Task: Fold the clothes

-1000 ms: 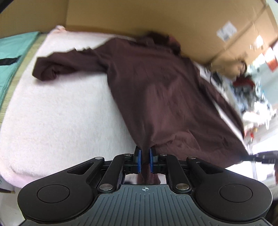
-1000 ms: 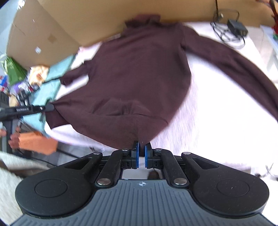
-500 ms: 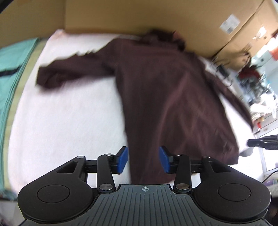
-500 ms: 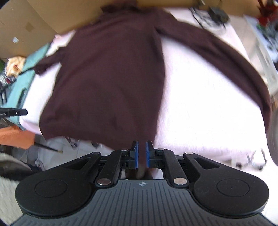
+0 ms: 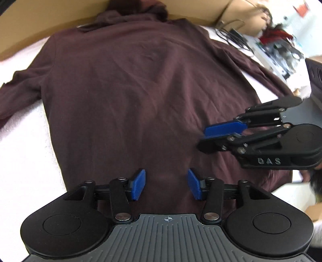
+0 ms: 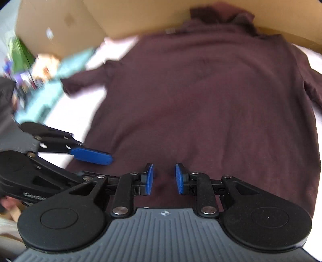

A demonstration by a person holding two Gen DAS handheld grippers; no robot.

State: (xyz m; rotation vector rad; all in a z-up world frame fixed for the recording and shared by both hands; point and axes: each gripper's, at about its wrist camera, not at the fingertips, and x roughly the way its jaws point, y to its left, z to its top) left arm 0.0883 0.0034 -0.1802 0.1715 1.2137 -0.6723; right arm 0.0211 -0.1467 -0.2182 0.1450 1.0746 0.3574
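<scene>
Sweater (image 5: 140, 90) fabric, dark maroon, is lying spread flat on the pale pink blanket (image 5: 24, 161), its collar up against the cardboard wall (image 5: 50, 18) at the far edge and its sleeves reaching out to either side. We are holding our left gripper (image 5: 166, 184) over the lower hem, and its jaws have just been opening: the blue pads (image 5: 138, 184) are standing well apart now, with the cloth lying beneath the gap and nothing pinched. We are seeing the same gripper from the right wrist camera (image 6: 91, 156), coming in from the left side of the picture with one blue finger stretched over the sweater's (image 6: 211, 100) edge. Our right gripper (image 6: 164, 179) is hovering just beside it over the hem, and its jaws have just been opening as well; they are sitting narrower than the left pair, yet the pads (image 6: 150, 178) are pressing on nothing and the fabric is lying loose below them. In the left wrist view this right gripper (image 5: 219, 133) is entering from the right, side-on. A teal cloth (image 6: 52, 80) is lying blurred beyond the blanket's (image 6: 66, 125) left edge, and dark cables (image 5: 231, 37) are trailing near the far right corner.
</scene>
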